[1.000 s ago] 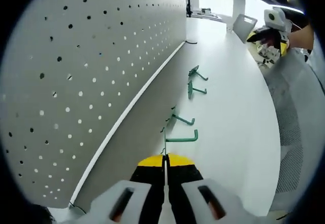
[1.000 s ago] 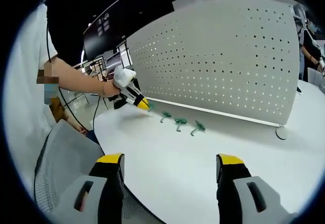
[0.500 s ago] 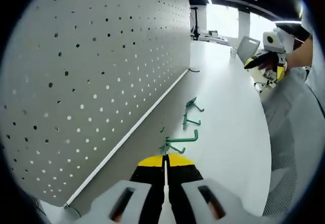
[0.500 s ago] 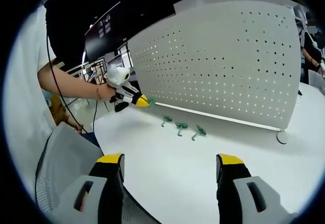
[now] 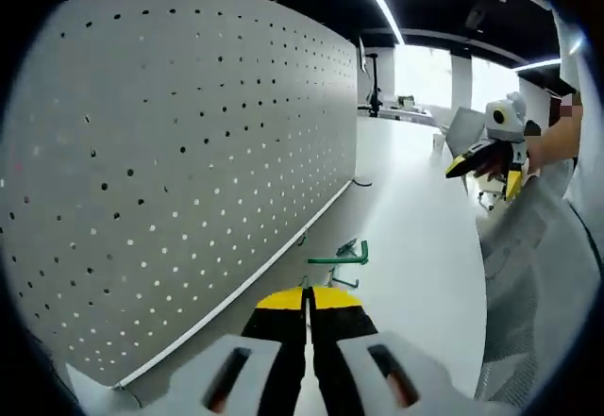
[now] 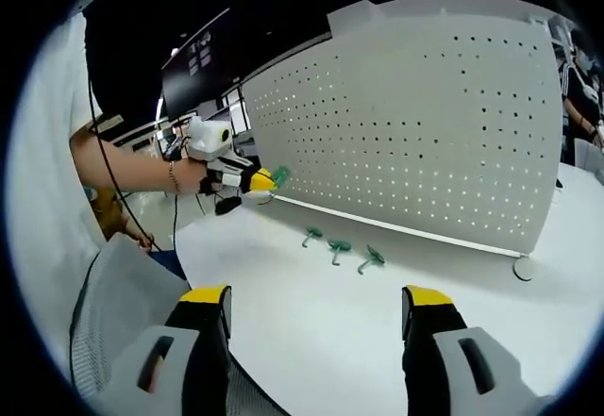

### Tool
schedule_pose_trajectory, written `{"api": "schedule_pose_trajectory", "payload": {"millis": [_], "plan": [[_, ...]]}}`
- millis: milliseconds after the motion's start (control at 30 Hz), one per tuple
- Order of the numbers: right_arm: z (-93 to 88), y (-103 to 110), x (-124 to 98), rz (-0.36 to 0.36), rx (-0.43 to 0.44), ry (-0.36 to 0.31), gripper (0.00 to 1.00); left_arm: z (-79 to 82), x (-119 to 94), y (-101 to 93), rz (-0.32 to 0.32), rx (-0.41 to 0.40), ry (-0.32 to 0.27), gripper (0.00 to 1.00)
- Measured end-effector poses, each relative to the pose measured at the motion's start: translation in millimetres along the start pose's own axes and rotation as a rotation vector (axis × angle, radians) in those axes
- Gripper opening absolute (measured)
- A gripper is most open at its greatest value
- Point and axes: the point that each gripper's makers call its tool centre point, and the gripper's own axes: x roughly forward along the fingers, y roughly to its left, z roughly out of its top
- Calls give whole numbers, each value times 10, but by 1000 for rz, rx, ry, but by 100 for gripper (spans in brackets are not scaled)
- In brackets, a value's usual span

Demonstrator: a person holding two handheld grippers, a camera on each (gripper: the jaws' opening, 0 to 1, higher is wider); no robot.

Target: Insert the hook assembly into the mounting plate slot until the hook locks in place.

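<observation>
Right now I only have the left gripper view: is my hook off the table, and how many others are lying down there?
Observer: The left gripper holds the green hook in the air, clear of the white table, near the lower corner of the pegboard.
Operator: And the others?
Observer: Three spare hooks lie on the table in front of the pegboard.
Operator: Is the right gripper free?
Observer: Yes, the right gripper has its jaws wide apart with nothing between them.
</observation>
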Motion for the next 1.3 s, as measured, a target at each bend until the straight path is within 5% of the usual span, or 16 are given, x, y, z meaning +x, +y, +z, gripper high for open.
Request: {"api": "schedule_pose_trajectory", "payload": {"millis": [600, 1100, 1200, 1300], "plan": [[115, 46, -2, 4, -6, -33, 71, 748, -316, -327, 53, -80, -274, 1], [264, 129, -2, 16, -14, -73, 71, 920, -455, -443, 86, -75, -329, 1], [398, 194, -2, 30, -51, -113, 69, 911, -445, -456, 85, -78, -331, 1], [706, 309, -42, 72, -30, -269, 68, 901, -426, -471, 87, -73, -329, 1]]}}
